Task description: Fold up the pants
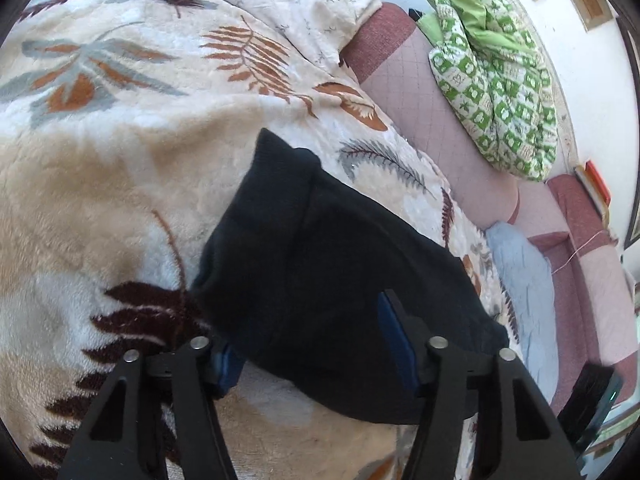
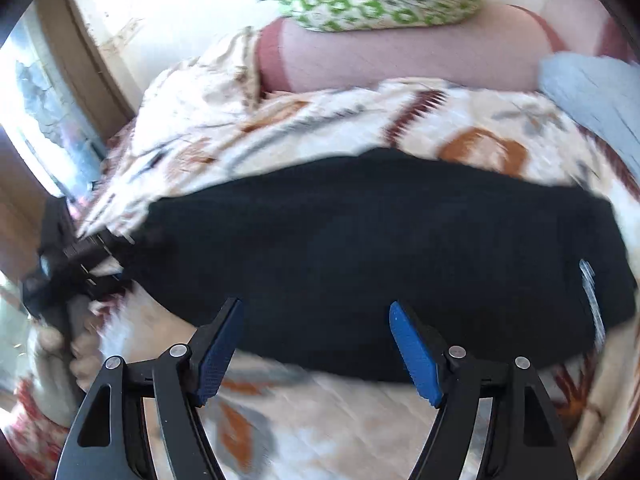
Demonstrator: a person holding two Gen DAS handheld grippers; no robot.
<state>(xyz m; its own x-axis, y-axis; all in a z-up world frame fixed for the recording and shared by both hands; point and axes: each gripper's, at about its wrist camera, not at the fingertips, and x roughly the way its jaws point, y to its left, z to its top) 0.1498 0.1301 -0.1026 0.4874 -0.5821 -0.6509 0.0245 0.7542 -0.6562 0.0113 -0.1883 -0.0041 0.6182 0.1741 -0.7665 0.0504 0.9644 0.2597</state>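
The wide bed spread with a plush cream blanket printed with rust, grey and maroon leaves point(image 1: 120, 168) carries the work. On it lies the pair of black, soft-knit pants point(image 1: 320, 264), already doubled into a thick oblong. In the left wrist view it runs from about eleven o'clock down to five o'clock; in the right wrist view it stretches from nine o'clock to three o'clock across the middle.

Judging from that shape, the folding is well along, and the step in hand looks like gripping the near edge for one more fold.

The left tongs point(image 1: 316, 336) straddle the near end of the pants: cloth lies between the blue pads, but whether they press on it cannot be told. The right tongs point(image 2: 316, 344) stand spread over the near long edge, pinching nothing; their view is blurred. The left tool and the hand holding it show at nine o'clock there.

Next, both tongs likely need to close on the same edge, lift together, and carry it across evenly so the layers stay aligned.
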